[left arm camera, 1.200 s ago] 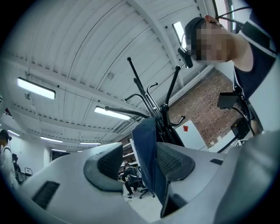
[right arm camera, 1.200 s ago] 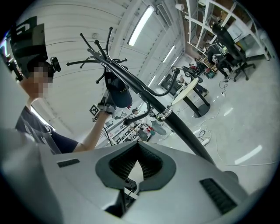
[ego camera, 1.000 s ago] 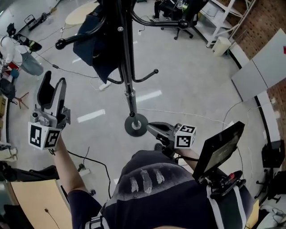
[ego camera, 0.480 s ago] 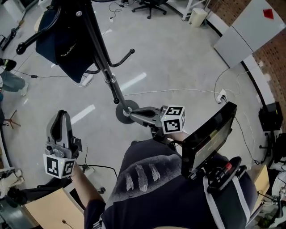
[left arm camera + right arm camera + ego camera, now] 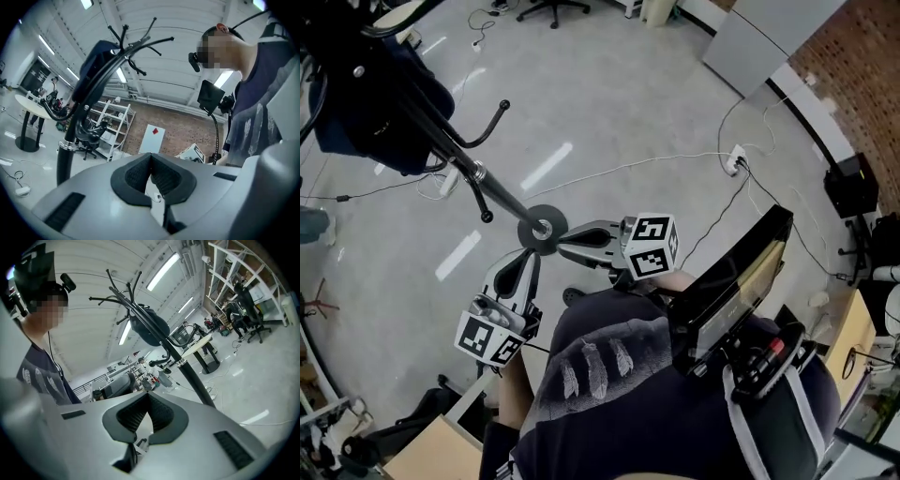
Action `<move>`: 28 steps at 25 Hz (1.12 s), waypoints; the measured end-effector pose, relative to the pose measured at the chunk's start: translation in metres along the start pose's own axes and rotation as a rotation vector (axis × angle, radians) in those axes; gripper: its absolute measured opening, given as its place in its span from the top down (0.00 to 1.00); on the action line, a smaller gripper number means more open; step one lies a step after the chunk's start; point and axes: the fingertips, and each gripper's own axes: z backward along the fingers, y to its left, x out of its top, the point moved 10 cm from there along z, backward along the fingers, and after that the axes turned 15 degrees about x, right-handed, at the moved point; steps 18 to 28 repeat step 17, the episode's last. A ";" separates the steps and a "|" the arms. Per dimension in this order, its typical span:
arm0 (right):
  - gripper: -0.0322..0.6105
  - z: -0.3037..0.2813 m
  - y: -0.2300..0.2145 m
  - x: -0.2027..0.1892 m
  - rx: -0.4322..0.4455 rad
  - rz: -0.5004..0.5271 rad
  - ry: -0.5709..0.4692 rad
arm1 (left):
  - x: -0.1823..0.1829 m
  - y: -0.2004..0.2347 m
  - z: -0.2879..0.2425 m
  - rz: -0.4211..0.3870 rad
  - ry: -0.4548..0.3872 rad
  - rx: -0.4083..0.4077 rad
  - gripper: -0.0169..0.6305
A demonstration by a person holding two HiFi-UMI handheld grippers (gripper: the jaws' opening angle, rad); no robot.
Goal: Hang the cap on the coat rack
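At 10 o'clock in the head view, the dark navy fabric cap hangs on an upper arm of the black metal coat rack. The rack's round base stands on the glossy grey floor near the frame centre.

The left tool sits at 7 o'clock from the base, held low beside the person's dark shirt. In the left gripper view its jaws have just closed. The ribbed black pads meet tip to tip and nothing lies between them. The cap appears at 11 o'clock in that view, draped over the rack's curved arms and well apart from the tool.

The right tool lies just beside the base at 3 o'clock and points toward it. Its pads are together with nothing between them. In the right gripper view the cap hangs at 12 o'clock, well apart from the jaws.

A thin white cable runs across the floor at 1 o'clock.
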 end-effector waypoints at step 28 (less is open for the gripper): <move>0.95 0.227 0.020 0.002 0.020 -0.030 -0.157 | -0.049 -0.172 -0.159 -0.019 0.164 -0.053 0.96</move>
